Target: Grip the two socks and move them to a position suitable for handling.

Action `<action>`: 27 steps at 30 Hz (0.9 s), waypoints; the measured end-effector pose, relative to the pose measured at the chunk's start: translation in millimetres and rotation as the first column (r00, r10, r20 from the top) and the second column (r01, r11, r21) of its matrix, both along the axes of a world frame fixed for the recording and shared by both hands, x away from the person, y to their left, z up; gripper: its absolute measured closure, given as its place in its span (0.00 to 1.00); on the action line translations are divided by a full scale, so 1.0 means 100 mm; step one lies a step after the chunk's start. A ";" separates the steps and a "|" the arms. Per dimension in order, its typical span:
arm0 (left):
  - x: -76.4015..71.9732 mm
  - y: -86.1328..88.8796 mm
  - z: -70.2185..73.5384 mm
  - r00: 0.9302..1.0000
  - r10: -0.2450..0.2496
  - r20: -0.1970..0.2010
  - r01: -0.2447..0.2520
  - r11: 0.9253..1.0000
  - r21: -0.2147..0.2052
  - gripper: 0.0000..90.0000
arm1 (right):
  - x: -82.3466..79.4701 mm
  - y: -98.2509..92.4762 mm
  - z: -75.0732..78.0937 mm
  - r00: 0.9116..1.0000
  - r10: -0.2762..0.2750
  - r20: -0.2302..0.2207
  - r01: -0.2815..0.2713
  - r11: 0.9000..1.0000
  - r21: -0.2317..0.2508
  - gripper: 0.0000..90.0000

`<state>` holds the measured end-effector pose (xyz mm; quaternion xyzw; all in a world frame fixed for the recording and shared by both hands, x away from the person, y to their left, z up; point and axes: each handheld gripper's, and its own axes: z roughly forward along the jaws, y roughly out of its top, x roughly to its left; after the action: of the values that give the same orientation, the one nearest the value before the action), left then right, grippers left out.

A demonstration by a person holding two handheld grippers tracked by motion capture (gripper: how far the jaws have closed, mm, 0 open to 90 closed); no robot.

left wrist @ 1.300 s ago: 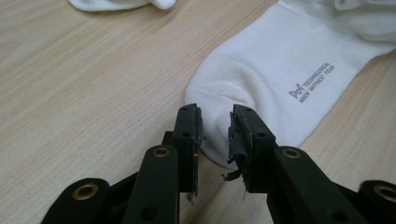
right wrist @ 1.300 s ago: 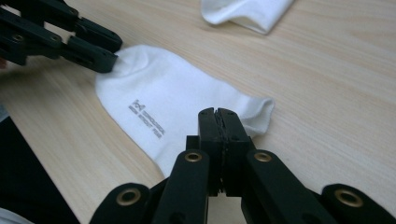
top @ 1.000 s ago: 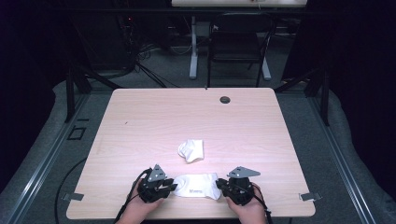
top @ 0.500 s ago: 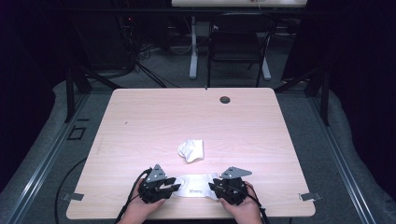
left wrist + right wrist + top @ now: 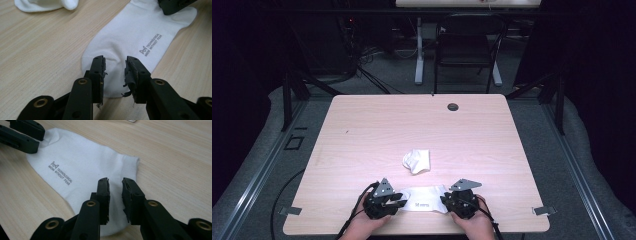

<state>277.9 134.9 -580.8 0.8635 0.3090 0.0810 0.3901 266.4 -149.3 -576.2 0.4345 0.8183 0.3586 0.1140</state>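
Observation:
A white sock [image 5: 424, 197] with small grey lettering lies flat near the table's front edge. My left gripper [image 5: 401, 200] sits over its left, toe end. In the left gripper view the jaws [image 5: 115, 66] stand apart above slightly puckered fabric [image 5: 140, 32]; they have just been closing, and the pads do not press on it. My right gripper [image 5: 445, 200] is at the cuff end. Its jaws [image 5: 115, 187] have a narrow gap with sock [image 5: 82, 157] beneath and have also just been closing. A second white sock [image 5: 417, 161] lies crumpled mid-table.
The light wooden table [image 5: 362, 130] has a round cable hole [image 5: 453, 106] near its far edge. Both hands rest at the front edge. A dark chair [image 5: 467, 45] and desk legs stand on the floor beyond the table.
The right gripper has shifted slightly left onto the flat sock's end. The left gripper and both socks lie as before.

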 end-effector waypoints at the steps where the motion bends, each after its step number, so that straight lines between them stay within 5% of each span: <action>1: 0.00 0.00 0.00 1.000 0.001 -0.003 -0.001 1.000 -0.001 0.76 | 0.01 -0.01 0.00 1.000 0.004 0.002 -0.004 1.000 0.006 0.85; 16: -0.07 0.15 0.05 0.997 0.034 -0.076 -0.033 0.999 0.010 0.76 | -0.03 0.10 -0.02 0.998 0.068 -0.012 -0.068 0.997 0.043 0.83; 27: -0.10 0.18 0.09 0.995 0.058 -0.078 -0.059 0.998 -0.010 0.70 | -0.06 0.17 0.02 0.994 0.111 -0.018 -0.110 0.992 0.064 0.74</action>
<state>268.0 153.3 -572.0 0.8542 0.3495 0.0570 0.3808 260.9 -132.0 -574.5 0.3957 0.8306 0.3852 0.0715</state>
